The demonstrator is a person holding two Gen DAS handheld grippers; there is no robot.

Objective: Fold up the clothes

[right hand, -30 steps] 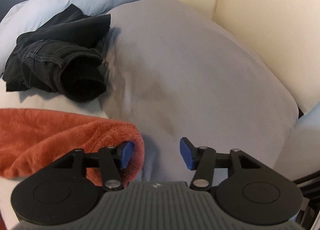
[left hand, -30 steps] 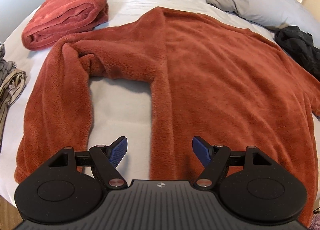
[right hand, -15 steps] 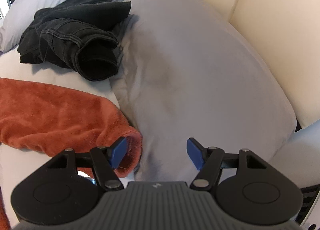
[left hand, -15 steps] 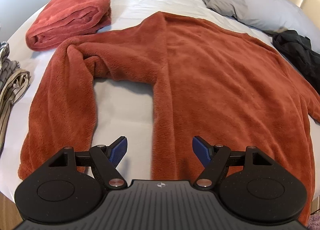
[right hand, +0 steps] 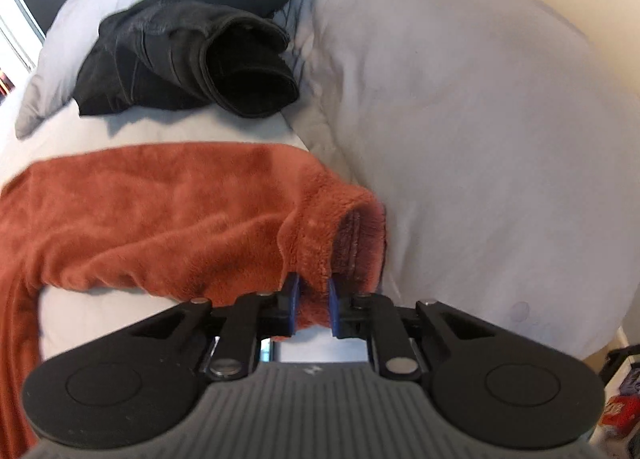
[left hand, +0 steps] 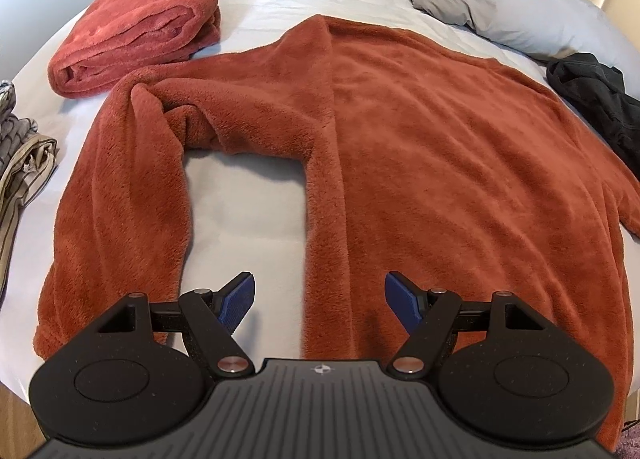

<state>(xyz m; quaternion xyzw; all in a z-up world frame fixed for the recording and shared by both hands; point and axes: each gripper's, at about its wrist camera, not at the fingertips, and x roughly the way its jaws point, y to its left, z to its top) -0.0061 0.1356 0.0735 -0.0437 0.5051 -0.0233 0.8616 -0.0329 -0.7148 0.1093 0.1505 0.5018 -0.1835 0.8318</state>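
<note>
At the near edge of the bed, right gripper (right hand: pixel 313 305) closing on the cuff (right hand: pixel 340 235) of the rust fleece top (left hand: pixel 400 147), jaws wide half a second ago, now pinching pile: sleeve fold ready to begin. Left gripper (left hand: pixel 319 297) spread wide, gripping nothing, over the hem. Beyond, folded red blanket (left hand: pixel 140 19), black garment (right hand: pixel 192 43), grey pillow (right hand: pixel 460 99). No containers visible.

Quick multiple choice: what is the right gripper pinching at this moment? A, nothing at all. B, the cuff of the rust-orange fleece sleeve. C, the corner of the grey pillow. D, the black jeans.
B: in the right wrist view the right gripper is closing its blue pads on the cuff of the rust-orange fleece sleeve, while the black jeans and grey pillow lie untouched beyond it.
</note>
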